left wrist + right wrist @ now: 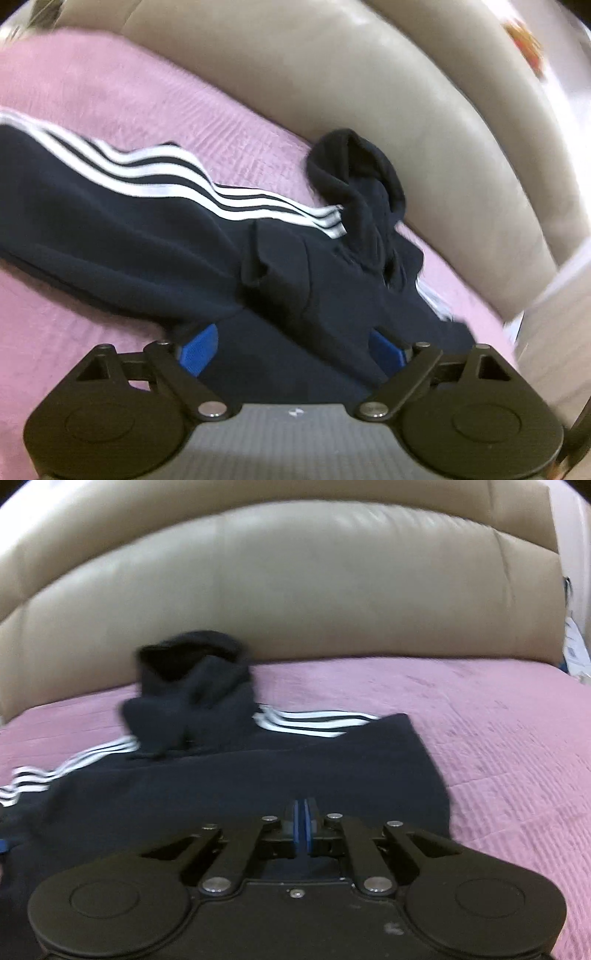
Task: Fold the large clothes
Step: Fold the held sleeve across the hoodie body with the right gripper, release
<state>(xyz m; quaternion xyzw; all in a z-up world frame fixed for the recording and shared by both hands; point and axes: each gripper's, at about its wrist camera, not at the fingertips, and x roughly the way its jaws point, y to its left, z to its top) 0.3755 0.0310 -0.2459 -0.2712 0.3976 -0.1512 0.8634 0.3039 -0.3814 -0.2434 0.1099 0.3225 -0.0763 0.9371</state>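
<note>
A dark navy hoodie (122, 236) with white sleeve stripes lies on a pink bedspread (147, 96). Its hood (354, 184) is bunched up near the headboard. My left gripper (291, 343) is open, its blue fingertips (201, 347) spread wide with hoodie fabric lying between and over them. In the right wrist view the hoodie (258, 779) lies flat with its hood (192, 686) at the back left. My right gripper (303, 819) is shut, its blue pads pressed together right at the near edge of the hoodie; I cannot tell if fabric is pinched between them.
A beige padded headboard (295, 590) runs along the far side of the bed. The pink bedspread (480, 738) extends to the right of the hoodie. Some white items (576, 646) stand at the far right beyond the bed.
</note>
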